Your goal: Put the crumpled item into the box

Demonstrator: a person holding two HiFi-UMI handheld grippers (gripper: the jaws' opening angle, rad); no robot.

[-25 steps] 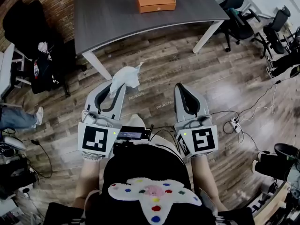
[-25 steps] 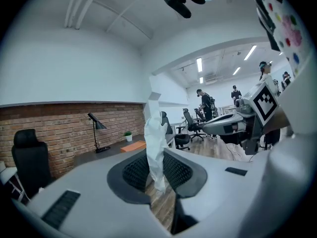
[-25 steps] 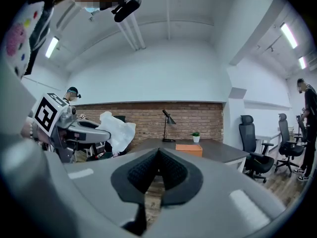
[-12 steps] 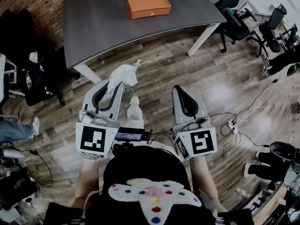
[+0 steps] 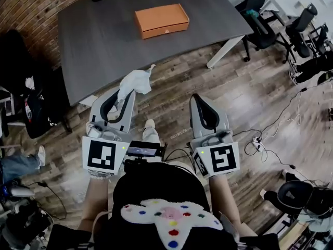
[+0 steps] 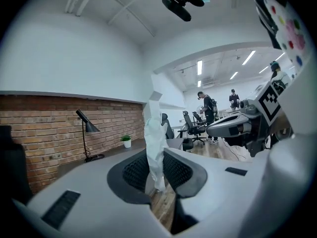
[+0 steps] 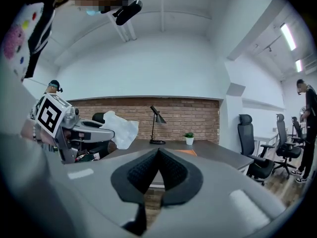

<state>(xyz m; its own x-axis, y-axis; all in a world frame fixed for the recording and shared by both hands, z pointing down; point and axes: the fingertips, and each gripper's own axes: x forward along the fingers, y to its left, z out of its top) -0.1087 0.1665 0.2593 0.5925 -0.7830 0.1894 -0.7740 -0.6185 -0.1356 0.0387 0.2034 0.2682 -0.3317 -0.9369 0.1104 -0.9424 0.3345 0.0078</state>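
My left gripper (image 5: 125, 94) is shut on a crumpled white paper (image 5: 135, 81), which sticks up past the jaw tips just short of the grey table's near edge. In the left gripper view the paper (image 6: 156, 145) stands pinched between the black pads. An orange box (image 5: 162, 21) lies closed-looking on the grey table (image 5: 99, 40), well beyond the paper. My right gripper (image 5: 200, 99) hangs over the wooden floor to the right, shut with nothing between its pads (image 7: 157, 155); its view also shows the left gripper with the paper (image 7: 120, 129).
The table's white leg (image 5: 225, 50) slants down at right. Black office chairs (image 5: 270, 22) stand at the far right, cables and a power strip (image 5: 258, 138) lie on the floor at right, and dark bags (image 5: 36, 103) sit at left. A desk lamp (image 7: 157, 123) and small plant (image 7: 189, 138) stand on the table.
The table and orange box have come closer and lower in the head view as the person walked forward; both grippers keep their pose, the paper still held.
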